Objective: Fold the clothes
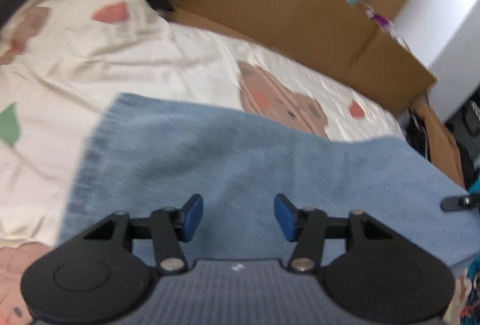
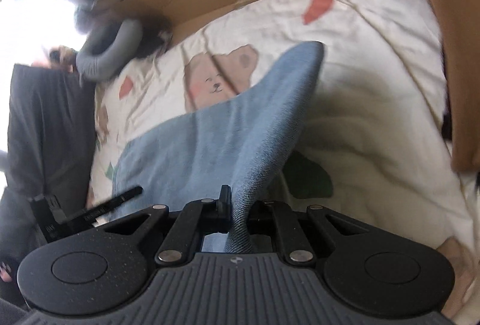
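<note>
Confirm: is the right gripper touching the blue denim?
Touching. The right wrist view shows the right gripper shut on a raised fold of blue denim.

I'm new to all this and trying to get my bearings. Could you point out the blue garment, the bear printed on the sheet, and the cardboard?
blue garment (image 1: 240,151): left wrist view, middle of cloth.
bear (image 2: 214,82): right wrist view, face.
cardboard (image 1: 270,4): left wrist view, flat side.

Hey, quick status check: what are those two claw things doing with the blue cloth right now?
Left tool open above the blue cloth. Right tool shut on cloth, fold lifted off the sheet. Nothing in the way.
</note>
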Demonstrator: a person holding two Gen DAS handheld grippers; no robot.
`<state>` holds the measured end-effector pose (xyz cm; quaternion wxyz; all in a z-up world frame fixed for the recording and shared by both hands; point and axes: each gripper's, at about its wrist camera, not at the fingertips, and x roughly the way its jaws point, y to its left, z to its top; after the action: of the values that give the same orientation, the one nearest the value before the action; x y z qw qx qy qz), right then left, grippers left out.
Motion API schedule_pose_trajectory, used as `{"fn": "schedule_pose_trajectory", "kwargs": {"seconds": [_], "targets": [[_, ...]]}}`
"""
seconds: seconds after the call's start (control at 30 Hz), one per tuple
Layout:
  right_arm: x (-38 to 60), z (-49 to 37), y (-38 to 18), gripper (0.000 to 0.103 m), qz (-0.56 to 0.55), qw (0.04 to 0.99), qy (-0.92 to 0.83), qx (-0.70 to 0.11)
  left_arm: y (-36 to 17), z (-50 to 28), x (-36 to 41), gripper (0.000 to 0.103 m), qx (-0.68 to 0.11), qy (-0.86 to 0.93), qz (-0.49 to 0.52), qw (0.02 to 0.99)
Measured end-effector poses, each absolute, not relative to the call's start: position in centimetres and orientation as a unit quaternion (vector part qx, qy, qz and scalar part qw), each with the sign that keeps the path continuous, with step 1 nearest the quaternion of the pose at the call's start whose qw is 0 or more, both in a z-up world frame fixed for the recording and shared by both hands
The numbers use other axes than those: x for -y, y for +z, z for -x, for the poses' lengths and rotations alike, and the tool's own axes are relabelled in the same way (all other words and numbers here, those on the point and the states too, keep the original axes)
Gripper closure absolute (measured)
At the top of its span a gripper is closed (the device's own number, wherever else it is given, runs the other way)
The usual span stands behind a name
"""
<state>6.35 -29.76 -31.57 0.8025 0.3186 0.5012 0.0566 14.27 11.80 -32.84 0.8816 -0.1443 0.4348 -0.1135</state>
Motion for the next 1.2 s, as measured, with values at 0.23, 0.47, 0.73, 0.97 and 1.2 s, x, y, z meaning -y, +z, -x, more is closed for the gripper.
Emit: {"fn": "schedule_pose_trajectory", "kwargs": {"seconds": [0.23, 0.47, 0.73, 0.97, 1.2], "targets": [[25.9, -10.4, -26.4, 0.097, -0.231, 0.792, 0.090, -0.558, -32.3, -12.2, -14.9, 0.037, -0.418, -0.063, 0.172, 0.890], [20.9, -15.1, -22.3, 0.097, -0.135, 0.779, 0.129, -0.599, -31.6, -10.5, -18.5, 0.037, -0.408, -0.028, 0.189, 0.893], [15.9, -19.2, -20.4, 0.097, -0.072, 0.766, 0.143, -0.623, -31.6, -9.0, -20.3, 0.037, -0.407, -0.009, 0.209, 0.889], [12.2, -21.7, -19.1, 0.097, -0.081, 0.764, 0.140, -0.625, -32.4, -7.6, -22.0, 0.037, -0.411, 0.007, 0.227, 0.883], [8.2, -23.6, -19.7, 0.097, -0.087, 0.762, 0.165, -0.620, -32.9, -7.4, -23.0, 0.040, -0.407, 0.015, 0.240, 0.881]]}}
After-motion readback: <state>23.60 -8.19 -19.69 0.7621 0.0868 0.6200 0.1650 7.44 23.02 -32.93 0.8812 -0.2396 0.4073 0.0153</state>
